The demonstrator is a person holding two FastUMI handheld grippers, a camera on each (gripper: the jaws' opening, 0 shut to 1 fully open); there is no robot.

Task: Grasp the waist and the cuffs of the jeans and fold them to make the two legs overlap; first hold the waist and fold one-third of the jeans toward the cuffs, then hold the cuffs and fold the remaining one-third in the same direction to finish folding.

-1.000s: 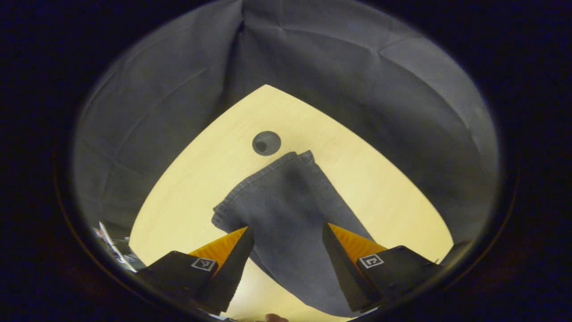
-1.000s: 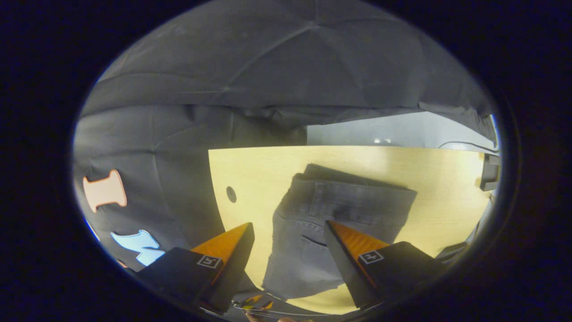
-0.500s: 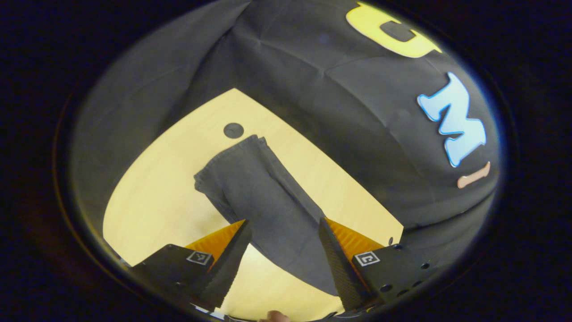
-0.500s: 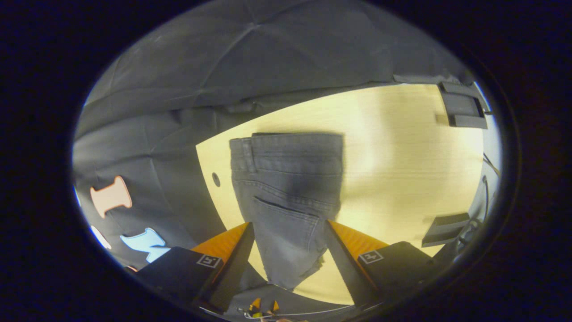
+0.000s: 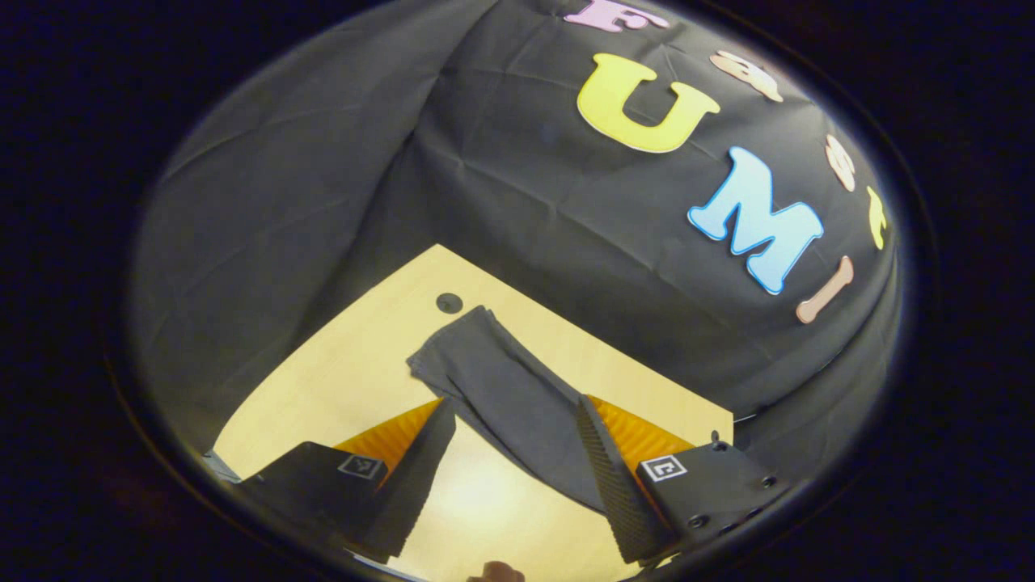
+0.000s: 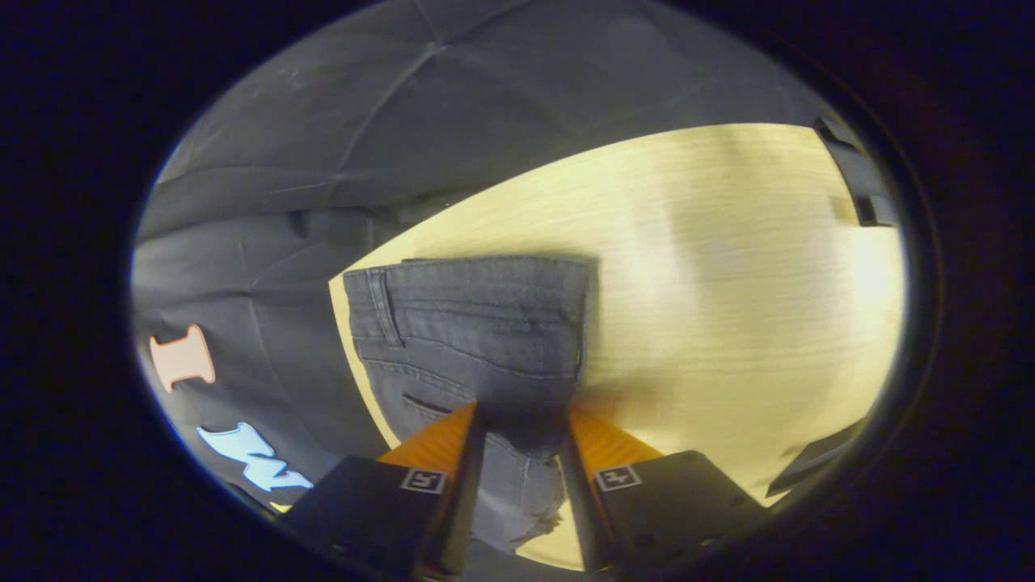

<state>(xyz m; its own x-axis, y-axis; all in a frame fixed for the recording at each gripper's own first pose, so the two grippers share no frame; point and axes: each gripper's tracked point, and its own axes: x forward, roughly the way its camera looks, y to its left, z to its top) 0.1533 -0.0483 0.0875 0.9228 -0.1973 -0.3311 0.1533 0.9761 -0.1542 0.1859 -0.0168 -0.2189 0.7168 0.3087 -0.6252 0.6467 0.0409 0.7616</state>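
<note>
Your jeans [image 6: 477, 323] lie flat on the pale wooden table [image 6: 728, 283], waist end in the right gripper view, leg end [image 5: 485, 372] in the left gripper view, reaching toward a small dark hole [image 5: 449, 303] in the tabletop.

Right gripper [image 6: 521, 420]: fingers partly closed, a narrow gap between them, denim of the seat and pocket area lying in that gap. Whether both pads press the cloth cannot be told; treat the grip as unconfirmed.

Left gripper [image 5: 513, 412]: fingers spread wide, holding nothing, poised over the leg with the cloth passing between and beyond the tips.

Judgement: the legs appear already laid one on the other, so the step in hand is likely taking hold for the fold.

Recommendations:
- Seat the right pads on all layers before lifting; a single layer would peel the legs apart.
- Bring the left fingers down astride the cloth edge, then close firmly.
- Lift both ends level and carry them together, so the fold line stays square.
</note>
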